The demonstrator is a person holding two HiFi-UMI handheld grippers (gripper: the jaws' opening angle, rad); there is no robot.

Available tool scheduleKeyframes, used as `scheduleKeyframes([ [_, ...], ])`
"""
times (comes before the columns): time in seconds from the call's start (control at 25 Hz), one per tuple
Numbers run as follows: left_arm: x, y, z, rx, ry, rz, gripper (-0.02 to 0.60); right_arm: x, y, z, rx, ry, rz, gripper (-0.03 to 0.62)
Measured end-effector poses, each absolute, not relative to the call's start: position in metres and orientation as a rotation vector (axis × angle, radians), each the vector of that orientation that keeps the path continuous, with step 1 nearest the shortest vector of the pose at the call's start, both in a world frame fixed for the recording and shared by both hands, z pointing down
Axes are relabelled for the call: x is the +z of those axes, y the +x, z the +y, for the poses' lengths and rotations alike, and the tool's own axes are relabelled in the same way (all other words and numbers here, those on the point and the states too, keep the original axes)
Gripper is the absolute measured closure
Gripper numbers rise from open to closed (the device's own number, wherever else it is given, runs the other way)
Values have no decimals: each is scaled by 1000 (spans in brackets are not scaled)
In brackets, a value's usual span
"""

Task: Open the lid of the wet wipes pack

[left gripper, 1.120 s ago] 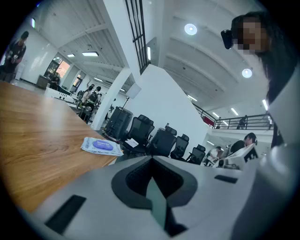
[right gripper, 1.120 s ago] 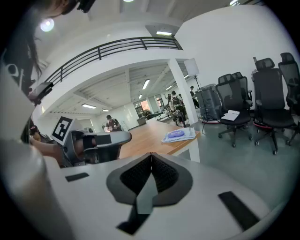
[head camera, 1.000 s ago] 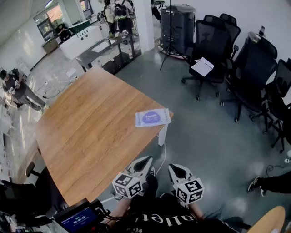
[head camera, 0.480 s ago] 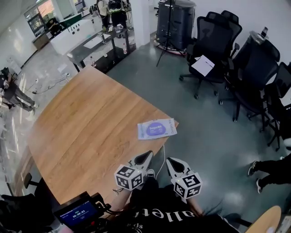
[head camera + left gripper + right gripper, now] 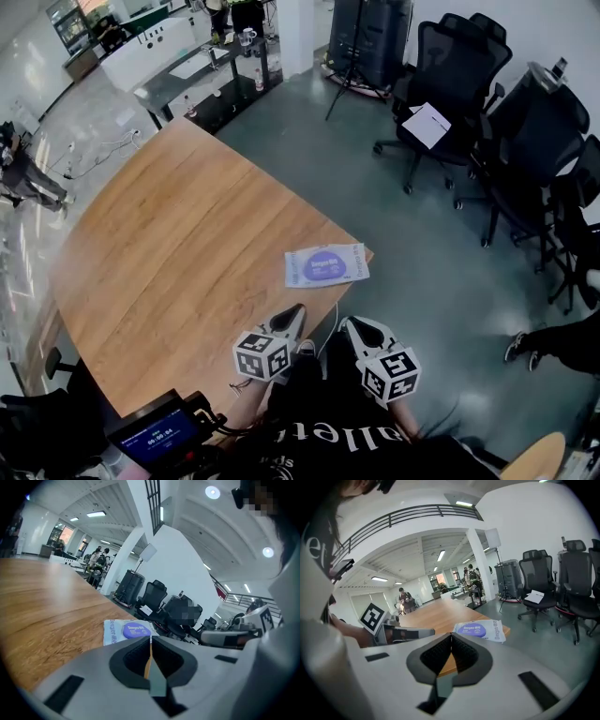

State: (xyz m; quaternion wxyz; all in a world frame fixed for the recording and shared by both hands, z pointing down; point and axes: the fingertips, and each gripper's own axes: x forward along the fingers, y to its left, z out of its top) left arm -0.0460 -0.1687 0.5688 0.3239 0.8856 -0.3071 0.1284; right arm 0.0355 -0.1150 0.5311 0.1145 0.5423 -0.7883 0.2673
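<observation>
1. Wipes pack [image 5: 327, 266] lies flat at the right corner of the wooden surface [image 5: 178, 244], mid-frame in the head view. Purple lid [image 5: 471, 629] faces up, so it is easy to reach from above.
2. Left tool [image 5: 293, 312] and right tool [image 5: 349, 325] sit low-centre in the frame, close to the person's body and apart from the pack. Probably staging for the reach.
3. Both tools are clenched, jaws together, nothing between them.
4. Lid looks flat and closed; the wipes inside are not visible.
5. Task looks unstarted. Likely one tool pins the pack while the other lifts the lid edge.
</observation>
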Motion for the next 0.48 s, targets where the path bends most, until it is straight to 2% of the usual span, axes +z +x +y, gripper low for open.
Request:
scheduleKeyframes([
  [0.4,610,-36,-216,463,2194,-937,581,537,55,-179,749,1359,-2392,585],
  [0.48,618,-29,-225,498,2207,-948,564,538,60,-189,736,1312,-2408,585],
])
